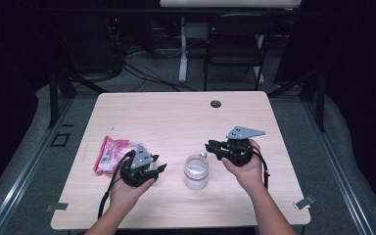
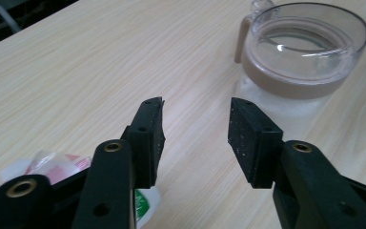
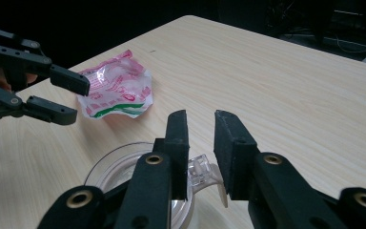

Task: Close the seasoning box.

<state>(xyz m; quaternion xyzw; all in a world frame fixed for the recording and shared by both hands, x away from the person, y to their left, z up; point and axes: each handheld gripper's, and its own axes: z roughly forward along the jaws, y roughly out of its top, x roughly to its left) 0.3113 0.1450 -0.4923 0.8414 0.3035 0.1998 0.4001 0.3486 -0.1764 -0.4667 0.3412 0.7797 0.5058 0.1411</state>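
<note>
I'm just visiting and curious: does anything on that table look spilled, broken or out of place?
Nothing looks spilled or broken. The clear plastic jar stands upright and lidless. The one untidy thing is the crumpled pink-and-white plastic packet lying near the table's left edge.

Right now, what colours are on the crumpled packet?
Pink-red and white print with a green stripe on the packet; right gripper view shows it best.

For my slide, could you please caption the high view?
Two hand-held grippers, left and right, flank a clear jar; pink packet behind.
</note>
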